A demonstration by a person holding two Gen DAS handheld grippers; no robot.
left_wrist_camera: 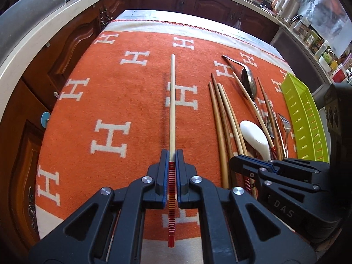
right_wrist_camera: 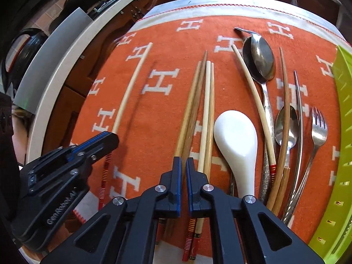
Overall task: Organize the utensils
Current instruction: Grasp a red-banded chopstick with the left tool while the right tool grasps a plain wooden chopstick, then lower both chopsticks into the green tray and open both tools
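My left gripper (left_wrist_camera: 173,155) is shut on a pale chopstick (left_wrist_camera: 172,101) with a red striped handle, held above the orange cloth (left_wrist_camera: 123,92); it also shows in the right wrist view (right_wrist_camera: 132,83). My right gripper (right_wrist_camera: 183,161) is shut and empty, hovering over a bundle of several wooden chopsticks (right_wrist_camera: 198,101). To the right lie a white ceramic spoon (right_wrist_camera: 238,140), a large metal spoon (right_wrist_camera: 261,59), a small spoon (right_wrist_camera: 292,129), a fork (right_wrist_camera: 318,132) and more chopsticks (right_wrist_camera: 255,92). The right gripper shows in the left wrist view (left_wrist_camera: 246,161).
A green slotted tray (right_wrist_camera: 338,132) stands along the right edge of the cloth, also in the left wrist view (left_wrist_camera: 301,118). Dark wooden cabinets (left_wrist_camera: 72,50) and a pale counter edge (left_wrist_camera: 26,50) surround the table on the left and far side.
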